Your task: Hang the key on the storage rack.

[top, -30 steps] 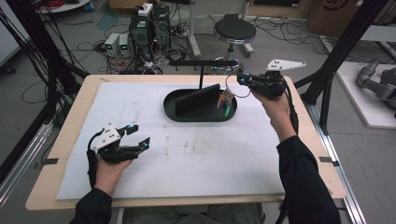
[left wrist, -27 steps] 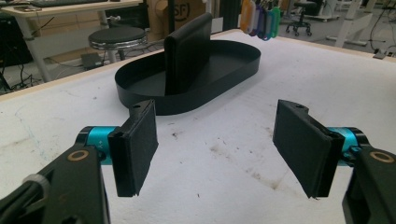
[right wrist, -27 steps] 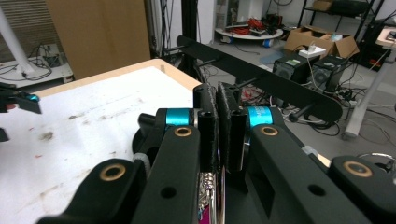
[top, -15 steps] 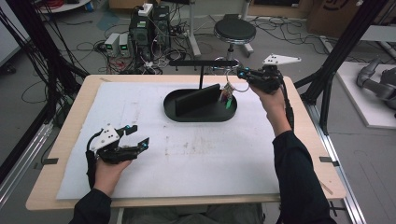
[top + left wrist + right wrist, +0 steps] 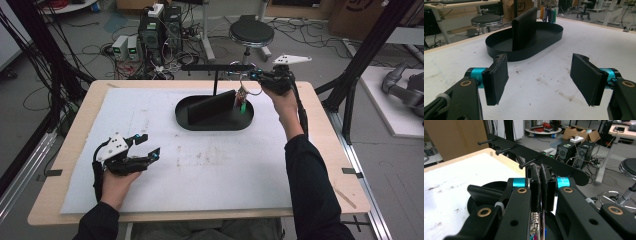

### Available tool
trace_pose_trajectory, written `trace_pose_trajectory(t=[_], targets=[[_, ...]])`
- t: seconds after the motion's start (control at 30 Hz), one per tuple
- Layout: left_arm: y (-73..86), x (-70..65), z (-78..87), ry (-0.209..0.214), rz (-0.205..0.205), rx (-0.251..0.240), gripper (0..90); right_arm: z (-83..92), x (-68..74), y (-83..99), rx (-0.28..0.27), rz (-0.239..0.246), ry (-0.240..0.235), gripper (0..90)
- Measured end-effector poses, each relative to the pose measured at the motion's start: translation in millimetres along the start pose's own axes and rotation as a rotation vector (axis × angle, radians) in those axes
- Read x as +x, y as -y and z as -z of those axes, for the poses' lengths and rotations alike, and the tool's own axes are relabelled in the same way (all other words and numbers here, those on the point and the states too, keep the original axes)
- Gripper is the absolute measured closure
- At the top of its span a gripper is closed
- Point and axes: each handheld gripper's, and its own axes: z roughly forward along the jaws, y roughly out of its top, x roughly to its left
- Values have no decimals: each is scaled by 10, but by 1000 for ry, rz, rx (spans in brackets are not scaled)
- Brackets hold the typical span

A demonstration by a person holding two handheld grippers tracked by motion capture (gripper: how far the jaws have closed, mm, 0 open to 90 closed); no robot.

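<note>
1. Jaws: right gripper clamped tight on a key ring, its tags dangling over the far right of the black oval tray — just near the peg rail.
2. Left gripper wide open, empty, near left.
3. Surface: stained white mat over wooden table.
4. Room: computers, stool and cables on the floor beyond.

High view: fixed above the person's side, facing forward and down over the table. Left gripper view: low, near the tabletop, facing the black tray across it. Right gripper view: close behind the peg rack. All share the tray.
</note>
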Motion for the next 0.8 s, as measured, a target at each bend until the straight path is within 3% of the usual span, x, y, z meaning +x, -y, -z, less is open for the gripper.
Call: trace_pose_trajectory(t=[0.3, 0.8], targets=[[6, 5, 22, 0, -2, -1, 307, -113, -86, 54, 36, -35, 43, 876], [16, 12, 22, -1, 1, 3, 307, -170, -166, 116, 50, -53, 59, 875]])
